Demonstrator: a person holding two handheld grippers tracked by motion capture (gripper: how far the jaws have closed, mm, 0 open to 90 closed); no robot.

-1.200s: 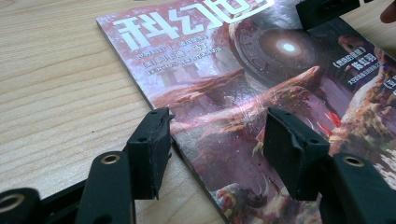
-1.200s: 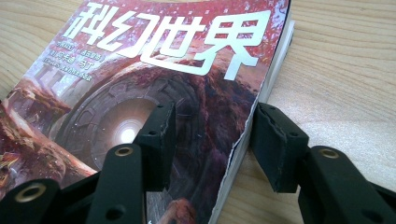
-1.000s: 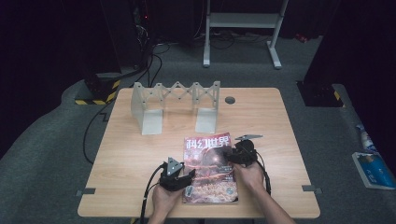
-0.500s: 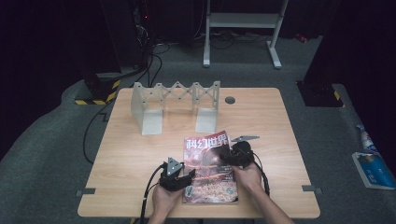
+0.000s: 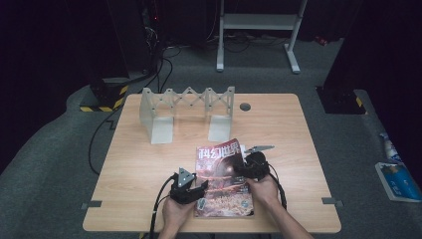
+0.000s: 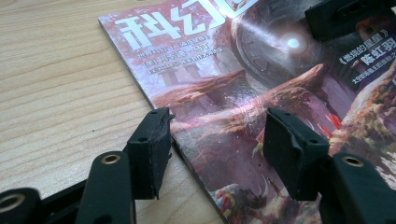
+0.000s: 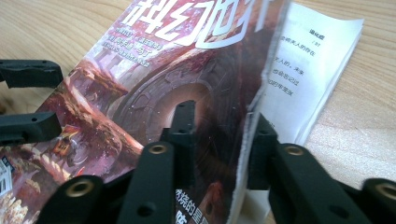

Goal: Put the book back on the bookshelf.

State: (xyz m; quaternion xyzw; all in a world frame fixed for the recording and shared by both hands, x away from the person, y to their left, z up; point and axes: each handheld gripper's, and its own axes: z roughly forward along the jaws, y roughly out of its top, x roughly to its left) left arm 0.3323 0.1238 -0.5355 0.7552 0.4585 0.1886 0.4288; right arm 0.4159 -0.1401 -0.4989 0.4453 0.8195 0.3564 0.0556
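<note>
Pinched and lifted the front cover (image 7: pixel 187 84) of the magazine (image 5: pixel 222 180) lying at the table's (image 5: pixel 149 164) near edge with right gripper (image 7: pixel 219 135), jaws just closing on it; steadied spine side with left gripper (image 6: pixel 212 144), jaws wide; cover not yet turned over.

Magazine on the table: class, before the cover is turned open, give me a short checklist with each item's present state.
1. Right hand-held gripper has the cover's free edge between its jaws, which have just been closing: ok.
2. Cover lifted off the page beneath: ok.
3. Left hand-held gripper presses the magazine down at its spine edge: cannot tell.
4. Only the cover is pinched: cannot tell.
5. Folding rack stands apart: ok.
</note>
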